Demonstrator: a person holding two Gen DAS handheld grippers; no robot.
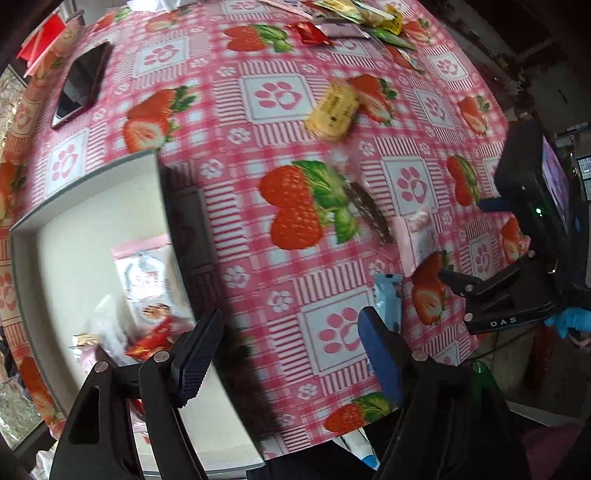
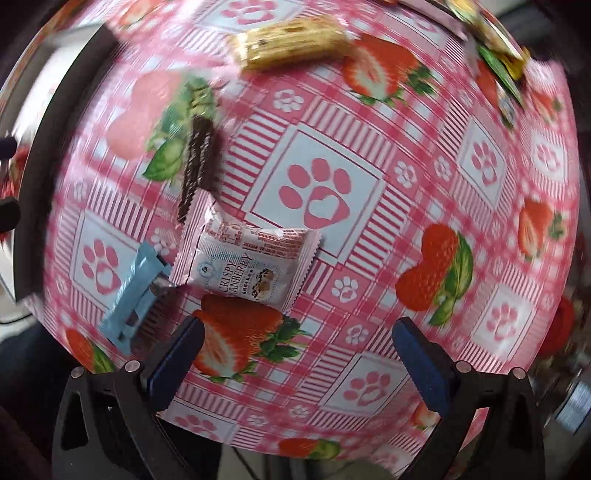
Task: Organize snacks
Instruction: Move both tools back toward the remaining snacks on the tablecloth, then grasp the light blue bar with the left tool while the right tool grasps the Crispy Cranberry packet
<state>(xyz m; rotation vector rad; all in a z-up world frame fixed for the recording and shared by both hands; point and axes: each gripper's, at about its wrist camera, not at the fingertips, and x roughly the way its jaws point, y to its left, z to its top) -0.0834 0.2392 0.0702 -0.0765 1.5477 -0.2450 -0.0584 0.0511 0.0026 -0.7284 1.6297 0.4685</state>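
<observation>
Carrying everything: a worktop (image 1: 280, 96) under pink checked oilcloth printed with strawberries and paw marks, broad enough to leave loose snacks spread in single view for picking.

Set at its left edge, a shallow white rectangular tray with a grey rim (image 1: 66, 266), probably the collecting place. Holds already a white-and-pink pillow packet (image 1: 147, 280) and a red foil wrapper (image 1: 155, 336), so likely partway through the sorting.

Above the tray's near corner, the left claw (image 1: 291, 354): pointing steeply down, jaws parted, nothing between the pads. Looks like a claw with its load delivered.

Over the loose group, the right claw (image 2: 299, 354): jaws at their widest, empty, aimed down. Spread this wide presumably to straddle a flat packet. Gripped at the handle by a blue-gloved hand (image 1: 569, 321).

Just ahead of those open jaws, the pink-and-white "Crispy Cranberry" packet (image 2: 247, 262), flat on the cloth, nearest and so the likeliest next pick. Touching or overlapping its left corners: a dark brown ridged wafer stick (image 2: 197, 162) and a pale blue bar wrapper (image 2: 135, 295). Risk of dragging a neighbour along.

Farther off, alone, a yellow wrapped biscuit bar (image 2: 291, 40); beyond it, at the far edge, a heap of mixed wrappers (image 1: 354, 18) yet to be sorted.
</observation>
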